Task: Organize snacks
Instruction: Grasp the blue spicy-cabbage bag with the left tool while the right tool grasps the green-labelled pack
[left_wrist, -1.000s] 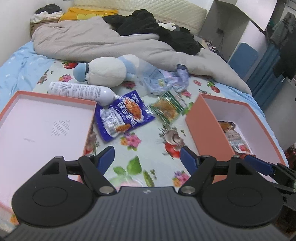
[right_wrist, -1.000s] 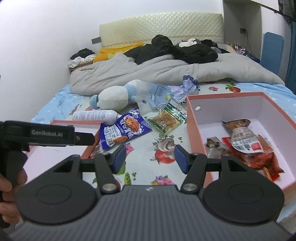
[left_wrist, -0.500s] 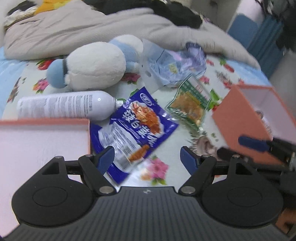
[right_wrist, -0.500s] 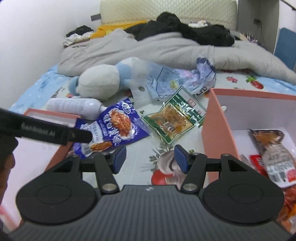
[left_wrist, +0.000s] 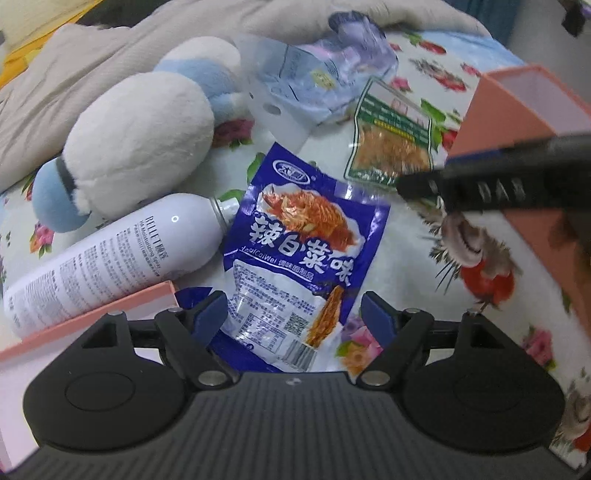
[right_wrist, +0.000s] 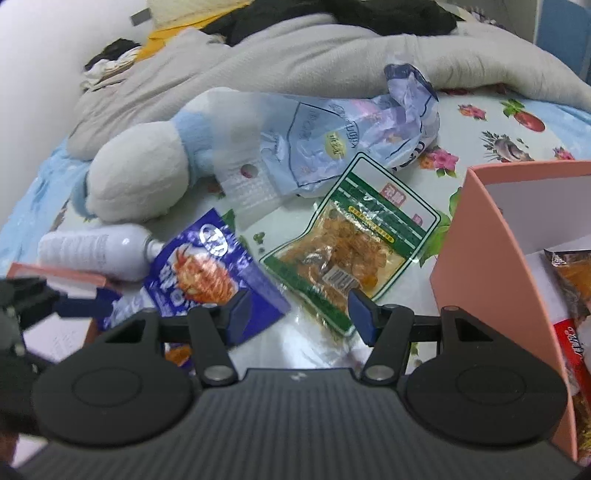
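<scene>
With both tools gaping and empty, I hold the left gripper (left_wrist: 291, 310) over the blue snack packet (left_wrist: 295, 254) lying flat on the floral sheet (left_wrist: 402, 258) and the right gripper (right_wrist: 299, 310) over the green packet (right_wrist: 354, 251), judging an edge pinch surest.

A: Blue glossy plastic snack packet (left_wrist: 295, 254) with white characters and a red-orange food print: flat on the floral sheet, tilted, lower end lying between the spread left gripper (left_wrist: 293, 315) fingers, not pinched.

B: Green-bordered clear packet of orange-brown snack (right_wrist: 351, 251)?

A: Flat too, diagonal, just ahead of the right gripper (right_wrist: 299, 308), near corner by its right finger. Pink cardboard box (right_wrist: 476, 258) to the right holds more packets.
</scene>
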